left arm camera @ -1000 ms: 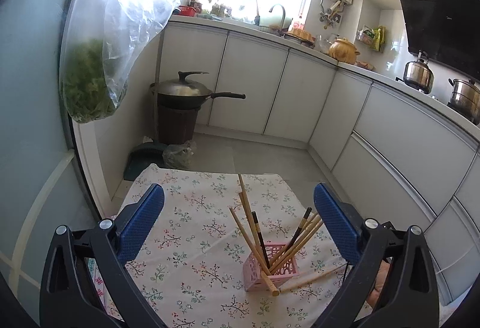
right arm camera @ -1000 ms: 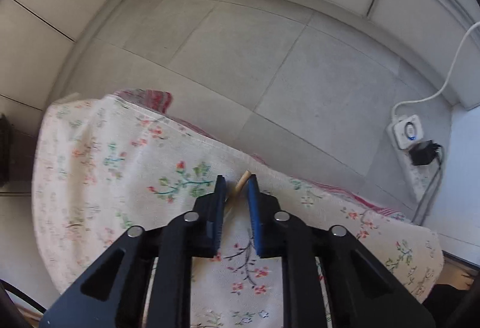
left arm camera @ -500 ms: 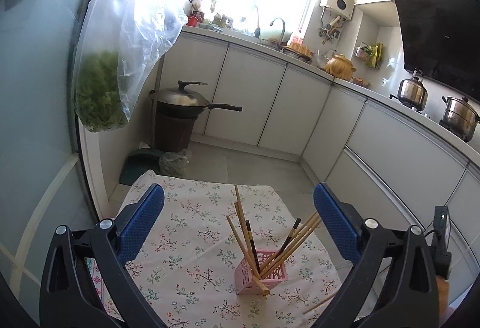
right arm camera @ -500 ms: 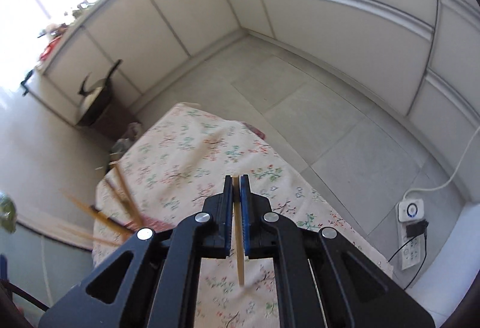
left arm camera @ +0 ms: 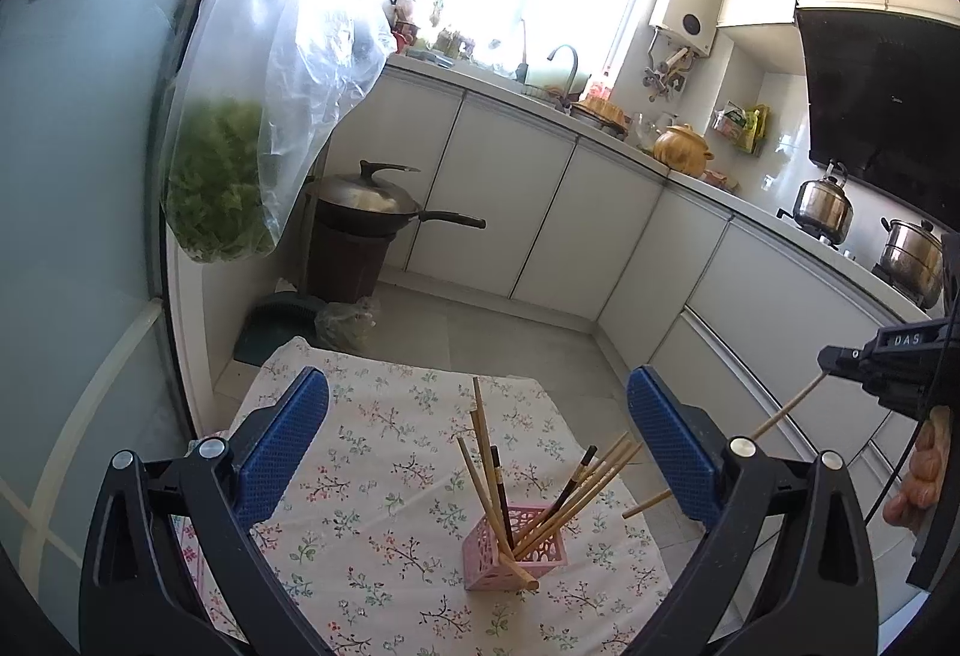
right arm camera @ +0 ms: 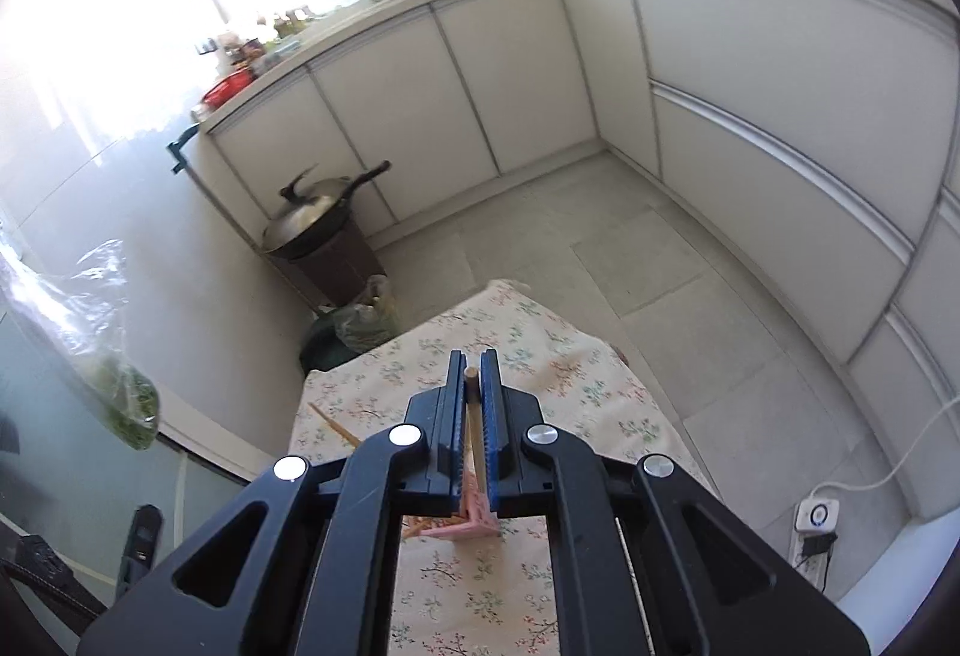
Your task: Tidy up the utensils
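A pink lattice holder [left arm camera: 515, 548] stands on the floral tablecloth [left arm camera: 372, 482] with several wooden and dark chopsticks [left arm camera: 480, 452] leaning in it. My left gripper [left arm camera: 477, 446] is open and empty, above and behind the holder. My right gripper [right arm camera: 473, 380] is shut on a wooden chopstick [right arm camera: 471, 416]. It shows at the right edge of the left wrist view [left arm camera: 888, 362], holding the chopstick [left arm camera: 786, 410] tilted down toward the holder. The holder [right arm camera: 474, 521] sits just below the right fingers, mostly hidden.
A wok on a brown bin [left arm camera: 360, 212] and a hanging bag of greens [left arm camera: 222, 188] are at the far left. White cabinets [left arm camera: 600, 212] line the back and right. A power strip [right arm camera: 813, 521] lies on the floor at right.
My right gripper has lifted the chopstick off the table and swung up over the holder, tilting it downward. My left gripper has risen and pulled back, still open.
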The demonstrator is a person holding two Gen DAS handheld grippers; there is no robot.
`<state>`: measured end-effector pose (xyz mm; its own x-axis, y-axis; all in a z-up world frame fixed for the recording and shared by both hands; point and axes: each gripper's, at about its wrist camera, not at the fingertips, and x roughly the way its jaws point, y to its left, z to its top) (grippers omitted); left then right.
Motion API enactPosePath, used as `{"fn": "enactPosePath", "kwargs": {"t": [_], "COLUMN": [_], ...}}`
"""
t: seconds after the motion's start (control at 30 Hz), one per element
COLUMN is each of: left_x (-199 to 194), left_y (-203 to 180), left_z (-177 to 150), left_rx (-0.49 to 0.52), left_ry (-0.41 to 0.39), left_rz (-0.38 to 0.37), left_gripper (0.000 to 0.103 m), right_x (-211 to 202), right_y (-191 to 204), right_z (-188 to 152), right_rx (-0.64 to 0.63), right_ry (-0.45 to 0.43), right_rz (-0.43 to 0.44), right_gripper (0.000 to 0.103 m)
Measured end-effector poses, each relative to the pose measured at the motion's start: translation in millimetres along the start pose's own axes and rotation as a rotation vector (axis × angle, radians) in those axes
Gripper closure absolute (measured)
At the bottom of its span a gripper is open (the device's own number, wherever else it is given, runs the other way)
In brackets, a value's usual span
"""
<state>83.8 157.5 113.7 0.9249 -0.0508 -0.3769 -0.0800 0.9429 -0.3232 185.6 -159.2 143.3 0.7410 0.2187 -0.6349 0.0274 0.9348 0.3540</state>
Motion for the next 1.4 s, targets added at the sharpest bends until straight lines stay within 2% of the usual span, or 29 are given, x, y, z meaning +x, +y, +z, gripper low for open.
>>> {"fn": "enactPosePath", "kwargs": {"t": [0.1,0.27,0.53,0.7,0.77,0.8,0.83,0.9,1.0,1.1,1.17,1.27,1.4], "left_x": [-0.1,-1.2,6.2,6.9,7.0,6.8,6.5,5.0,2.4,0.2,-1.9,-9.6,-20.5], "left_y": [2.4,7.7,18.7,16.5,13.5,10.9,7.8,4.0,-3.2,-6.6,-8.7,-18.2,-38.2], "left_z": [0.9,1.9,3.1,1.9,0.8,0.1,-0.6,-1.6,-2.1,-2.0,-1.3,-1.6,-8.5], "left_rx": [-0.008,-0.019,-0.045,-0.031,-0.021,-0.013,-0.005,0.01,0.033,0.044,0.057,0.089,0.175], "left_ry": [0.002,0.001,0.033,0.036,0.039,0.039,0.039,0.031,0.02,0.012,0.002,-0.036,-0.117], "left_rz": [-0.001,0.008,0.029,0.03,0.027,0.026,0.026,0.026,0.033,0.045,0.05,0.055,0.118], "left_gripper": [0.007,0.007,0.007,0.007,0.007,0.007,0.007,0.007,0.007,0.007,0.007,0.007,0.007], "right_x": [5.5,42.1,104.2,121.6,114.0,107.7,99.7,86.7,70.9,60.7,54.4,42.1,22.0], "right_y": [25.0,51.7,61.1,55.1,53.9,53.7,53.4,54.6,52.3,39.2,31.3,24.1,24.6], "right_z": [-0.3,-15.8,-35.0,-42.4,-43.8,-43.6,-44.3,-44.9,-45.8,-44.9,-45.3,-50.1,-66.9], "right_rx": [-0.053,-0.069,-0.078,-0.037,-0.033,-0.033,-0.035,-0.042,-0.065,-0.028,-0.011,-0.021,-0.066], "right_ry": [-0.002,0.066,0.141,0.166,0.155,0.141,0.127,0.099,0.063,0.041,0.031,-0.008,-0.091], "right_rz": [0.007,0.013,-0.039,-0.008,0.015,0.026,0.043,0.056,0.068,0.075,0.081,0.074,0.046], "right_gripper": [0.098,0.098,0.098,0.094,0.09,0.084,0.073,0.065,0.06,0.058,0.053,0.044,0.032]}}
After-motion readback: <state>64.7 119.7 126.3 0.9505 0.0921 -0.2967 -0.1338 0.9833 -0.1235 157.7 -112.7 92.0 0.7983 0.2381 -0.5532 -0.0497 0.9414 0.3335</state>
